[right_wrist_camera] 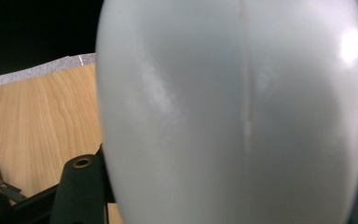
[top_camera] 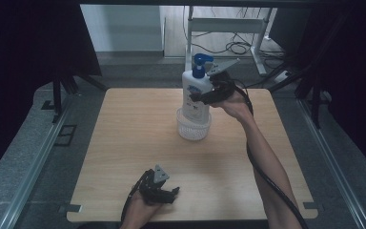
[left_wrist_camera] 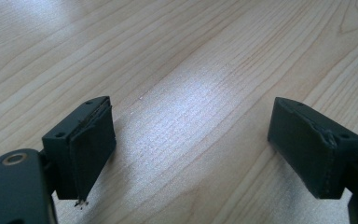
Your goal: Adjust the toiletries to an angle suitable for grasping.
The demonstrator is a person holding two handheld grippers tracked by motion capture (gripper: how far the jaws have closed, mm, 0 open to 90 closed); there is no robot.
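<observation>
A white pump bottle [top_camera: 195,93] with a blue pump head stands upright, its base down inside a small white mesh basket [top_camera: 193,129] at the table's middle back. My right gripper [top_camera: 203,97] is shut on the bottle's side from the right. In the right gripper view the bottle [right_wrist_camera: 235,116] looms large and close between the jaws. My left gripper [top_camera: 171,194] rests low near the table's front edge. Its jaws stand wide apart over bare wood, and the left gripper [left_wrist_camera: 191,154] has nothing between its pads [left_wrist_camera: 91,144].
The wooden table [top_camera: 138,143] has grey padded surrounds and metal rails on both sides. A white metal frame [top_camera: 228,26] and cables lie on the floor behind the table. Dark curtains hang at left and right.
</observation>
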